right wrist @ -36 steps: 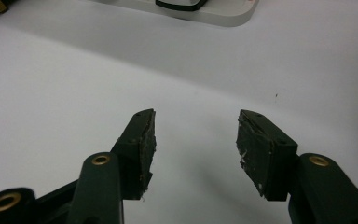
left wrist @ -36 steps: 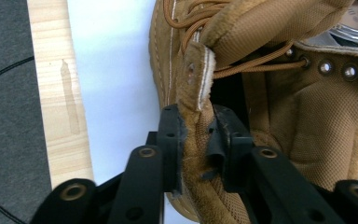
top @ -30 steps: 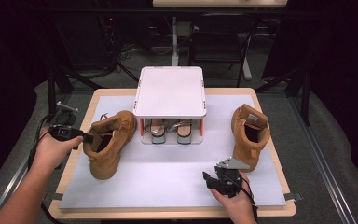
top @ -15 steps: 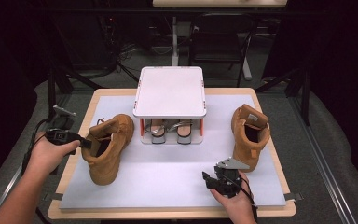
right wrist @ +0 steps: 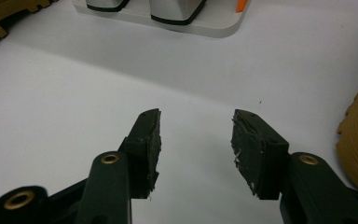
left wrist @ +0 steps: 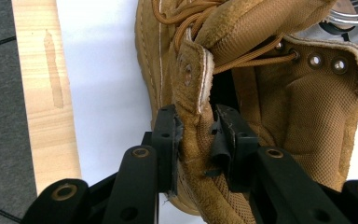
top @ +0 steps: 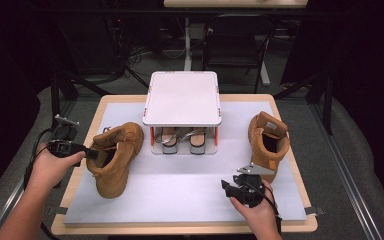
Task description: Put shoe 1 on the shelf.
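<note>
While the left gripper (left wrist: 196, 135) kept its place at the left boot (top: 116, 156), its jaws had just been easing apart, and the boot's collar flap was between them. In the left gripper view the left pad lay against the suede while a small gap showed by the right pad, so I judged the grip as letting go rather than clamped. Compared with a second earlier, that boot had swung its toe round toward the person and settled on the white mat (top: 180, 185), left of the rack. That looked like a boot just set down where it was wanted, with release the step in hand.

Over on the other side, the right gripper (right wrist: 196, 140) hovered low above bare mat, jaws well apart with nothing between them, though they had just been narrowing a little. The right boot (top: 268, 140) stood just beside it, upright, untouched, probably next in line.

Between the boots stood a small white shoe rack (top: 182, 100) with a pair of grey sandals (top: 180, 141) tucked under its top shelf. Everything rested on a wooden table (top: 300, 200) covered by the mat. Beyond it the room was dark: cables on the floor, black stands, a chair (top: 235, 40) behind.
</note>
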A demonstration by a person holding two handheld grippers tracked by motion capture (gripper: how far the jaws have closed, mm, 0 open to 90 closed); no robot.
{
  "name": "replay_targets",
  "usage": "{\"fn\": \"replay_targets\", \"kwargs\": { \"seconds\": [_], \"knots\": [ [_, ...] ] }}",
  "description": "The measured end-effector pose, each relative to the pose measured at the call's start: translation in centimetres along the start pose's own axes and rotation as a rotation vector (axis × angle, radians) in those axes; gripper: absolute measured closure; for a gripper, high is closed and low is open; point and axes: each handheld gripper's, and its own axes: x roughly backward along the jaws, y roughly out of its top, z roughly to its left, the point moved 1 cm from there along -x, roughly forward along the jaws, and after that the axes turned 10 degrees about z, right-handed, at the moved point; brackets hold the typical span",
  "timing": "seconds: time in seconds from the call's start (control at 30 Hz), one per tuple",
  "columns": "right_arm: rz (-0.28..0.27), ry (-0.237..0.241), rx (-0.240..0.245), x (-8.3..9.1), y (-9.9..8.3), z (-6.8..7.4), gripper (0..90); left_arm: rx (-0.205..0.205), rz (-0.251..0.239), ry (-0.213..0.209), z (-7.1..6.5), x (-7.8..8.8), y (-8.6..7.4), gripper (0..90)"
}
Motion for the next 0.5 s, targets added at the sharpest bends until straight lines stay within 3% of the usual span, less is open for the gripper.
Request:
{"fn": "replay_targets", "kwargs": {
  "seconds": [0.27,0.5],
  "knots": [
    [0.051,-0.026,0.000,1.8,1.9,-1.2,52.1,-0.009,-0.001,0.012,-0.2,-0.1,0.2,67.4],
    [0.130,-0.048,-0.010,3.4,2.9,-2.4,52.6,-0.009,-0.002,0.012,-0.2,-0.2,0.1,66.8]
  ]
}}
